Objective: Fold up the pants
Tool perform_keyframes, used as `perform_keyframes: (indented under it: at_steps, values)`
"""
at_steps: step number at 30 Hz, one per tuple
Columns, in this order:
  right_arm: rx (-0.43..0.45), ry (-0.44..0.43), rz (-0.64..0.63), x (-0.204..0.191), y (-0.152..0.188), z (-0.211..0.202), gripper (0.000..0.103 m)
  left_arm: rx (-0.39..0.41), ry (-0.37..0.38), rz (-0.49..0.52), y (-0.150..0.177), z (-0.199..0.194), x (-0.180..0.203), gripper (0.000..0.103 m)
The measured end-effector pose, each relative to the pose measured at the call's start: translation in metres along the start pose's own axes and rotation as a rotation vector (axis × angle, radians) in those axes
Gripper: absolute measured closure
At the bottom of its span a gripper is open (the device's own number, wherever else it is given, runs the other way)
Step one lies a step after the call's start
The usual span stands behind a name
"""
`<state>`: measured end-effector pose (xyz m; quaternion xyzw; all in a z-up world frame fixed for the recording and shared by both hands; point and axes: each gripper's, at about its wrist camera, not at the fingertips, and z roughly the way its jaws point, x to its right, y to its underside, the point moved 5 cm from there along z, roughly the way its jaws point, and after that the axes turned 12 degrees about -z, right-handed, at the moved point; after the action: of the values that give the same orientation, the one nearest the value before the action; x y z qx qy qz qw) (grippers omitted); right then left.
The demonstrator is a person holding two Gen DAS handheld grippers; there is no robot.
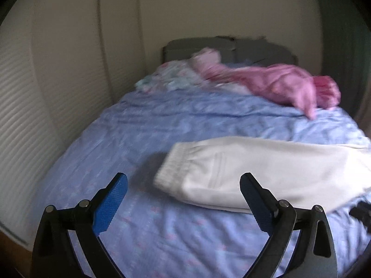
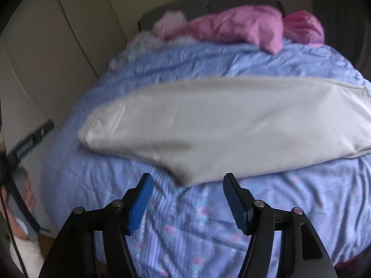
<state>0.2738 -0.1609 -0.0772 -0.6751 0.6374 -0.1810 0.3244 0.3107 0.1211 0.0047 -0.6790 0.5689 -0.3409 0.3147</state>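
Pants (image 2: 220, 120) lie folded lengthwise across the blue bedspread (image 2: 208, 231), free of both tools. Your left gripper (image 1: 183, 199) and right gripper (image 2: 187, 199) gape, empty — pinch only the top layer next and the fold slides apart.

Both views motion-blurred. White pants (image 1: 266, 173) run off the right edge in both, so far end unseen; near edge partly behind the left gripper's right finger. Pink clothes (image 2: 234, 26) at top: smeared, item type unreadable. Bedspread (image 1: 162, 120) print indistinct.
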Motion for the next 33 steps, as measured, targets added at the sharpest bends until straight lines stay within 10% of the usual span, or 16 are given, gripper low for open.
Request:
perform_keyframes:
  at_steps: [9, 17, 33]
  values:
    - [0.185, 0.082, 0.012, 0.075, -0.019, -0.122, 0.026, 0.019, 0.231, 0.162, 0.006, -0.063, 0.126, 0.004]
    - [0.292, 0.329, -0.04, 0.18, -0.021, -0.199, 0.026, -0.052, 0.357, 0.295, 0.021, -0.064, 0.259, 0.004]
    - [0.313, 0.413, 0.425, 0.424, 0.069, -0.182, 0.026, -0.235, 0.474, 0.465, 0.125, 0.007, 0.473, 0.004]
